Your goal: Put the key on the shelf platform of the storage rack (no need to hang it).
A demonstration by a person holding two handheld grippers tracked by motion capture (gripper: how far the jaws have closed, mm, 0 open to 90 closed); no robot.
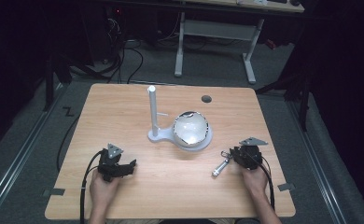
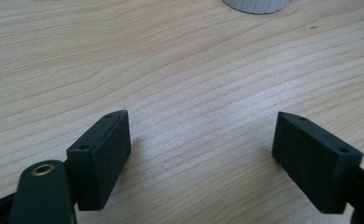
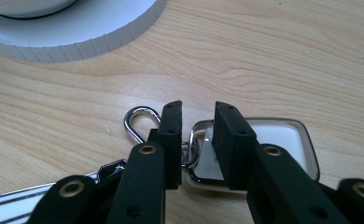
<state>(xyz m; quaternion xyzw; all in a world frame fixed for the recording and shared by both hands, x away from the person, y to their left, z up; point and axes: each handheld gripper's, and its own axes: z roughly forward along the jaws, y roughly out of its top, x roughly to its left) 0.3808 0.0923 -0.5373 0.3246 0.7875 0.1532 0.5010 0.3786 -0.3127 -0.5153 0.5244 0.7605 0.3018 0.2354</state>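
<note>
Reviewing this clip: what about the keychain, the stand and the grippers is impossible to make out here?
- Right gripper: its jaws straddle the keychain, hiding whether the pads actually touch it.
- Keychain, high view: too small to make out its parts.
- White stand base, right gripper view: cut off by the top edge.
- Left gripper: open over bare table.

Keychain point(image 1: 221, 164) right of stand point(image 1: 157, 134), nearer.

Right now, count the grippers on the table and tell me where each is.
2. The left gripper is at the near left, jaws open over bare wood. The right gripper is at the near right, jaws around a keychain.
</note>
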